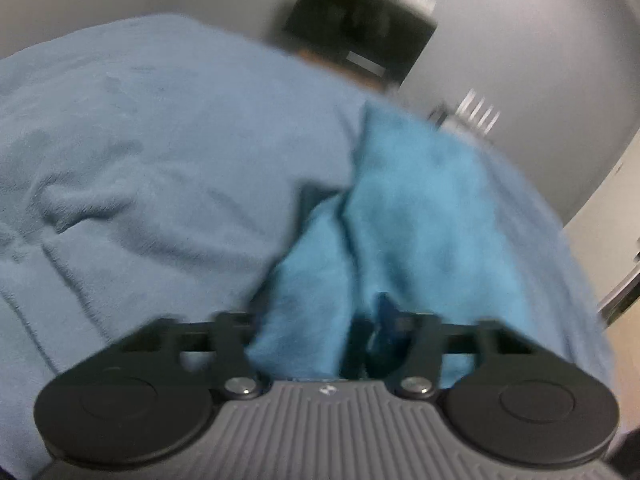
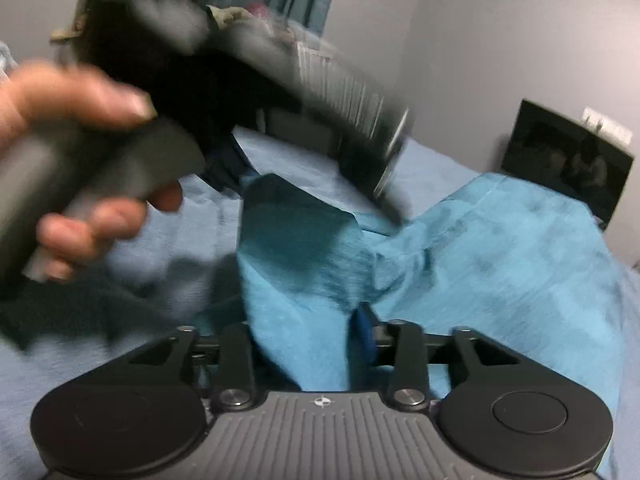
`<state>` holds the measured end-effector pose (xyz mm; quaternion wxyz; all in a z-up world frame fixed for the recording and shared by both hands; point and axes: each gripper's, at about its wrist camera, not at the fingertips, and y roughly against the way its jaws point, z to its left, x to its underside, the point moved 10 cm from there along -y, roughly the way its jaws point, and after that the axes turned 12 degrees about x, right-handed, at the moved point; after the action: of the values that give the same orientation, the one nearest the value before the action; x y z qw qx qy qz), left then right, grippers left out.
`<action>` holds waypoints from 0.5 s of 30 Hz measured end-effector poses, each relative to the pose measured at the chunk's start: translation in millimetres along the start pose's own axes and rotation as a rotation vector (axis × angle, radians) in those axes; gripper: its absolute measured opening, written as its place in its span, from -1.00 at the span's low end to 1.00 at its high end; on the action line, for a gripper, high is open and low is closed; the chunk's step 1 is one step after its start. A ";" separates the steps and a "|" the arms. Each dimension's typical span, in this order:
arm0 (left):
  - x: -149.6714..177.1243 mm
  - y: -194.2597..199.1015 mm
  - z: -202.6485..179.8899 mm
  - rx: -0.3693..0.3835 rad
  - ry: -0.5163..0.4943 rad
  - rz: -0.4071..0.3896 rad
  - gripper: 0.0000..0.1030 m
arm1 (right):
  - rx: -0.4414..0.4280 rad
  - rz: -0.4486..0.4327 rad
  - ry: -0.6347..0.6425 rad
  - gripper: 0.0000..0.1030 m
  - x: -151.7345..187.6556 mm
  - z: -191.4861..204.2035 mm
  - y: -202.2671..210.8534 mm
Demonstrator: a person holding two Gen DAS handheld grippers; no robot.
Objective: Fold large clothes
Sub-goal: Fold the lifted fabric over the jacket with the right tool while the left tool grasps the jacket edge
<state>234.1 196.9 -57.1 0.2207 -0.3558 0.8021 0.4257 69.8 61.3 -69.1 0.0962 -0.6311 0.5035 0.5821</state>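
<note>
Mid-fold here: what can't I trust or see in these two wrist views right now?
- Left gripper fingertips: buried in the teal garment, left wrist view; grip unclear.
- Right gripper fingertips: teal cloth covers them, right wrist view.
- Hand holding the other gripper: motion-blurred.
- Garment outline: cut off, bunched.

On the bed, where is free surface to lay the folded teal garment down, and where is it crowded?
The wide stretch of light blue blanket left of the teal garment lies bare, up to the far edge near the grey wall. It is crowded at the garment itself, where the left gripper, the right gripper and the left hand all meet.
</note>
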 end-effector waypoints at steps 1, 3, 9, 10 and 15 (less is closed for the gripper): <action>3.1 -1.7 2.3 -0.006 0.000 0.018 -0.39 | -0.024 0.004 -0.005 -0.08 3.5 -2.9 12.8; 4.5 -3.7 6.3 -0.015 0.014 0.029 -0.39 | -0.081 0.010 -0.018 -0.05 9.1 -8.8 40.7; -16.6 14.4 -1.5 -0.064 -0.027 -0.107 -0.39 | -0.117 0.008 -0.276 0.10 -0.9 -97.3 97.7; -27.9 22.0 -5.6 -0.038 -0.031 -0.166 -0.32 | -0.072 0.007 -0.308 0.10 -11.6 -120.5 87.6; -37.9 32.2 -33.6 0.127 -0.049 -0.235 0.26 | 0.230 0.050 -0.447 0.15 12.1 -204.4 64.1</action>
<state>232.6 195.6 2.8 0.3109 -0.4221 0.7745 0.3538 150.1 -120.0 12.7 0.2618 -0.4589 0.5483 0.6483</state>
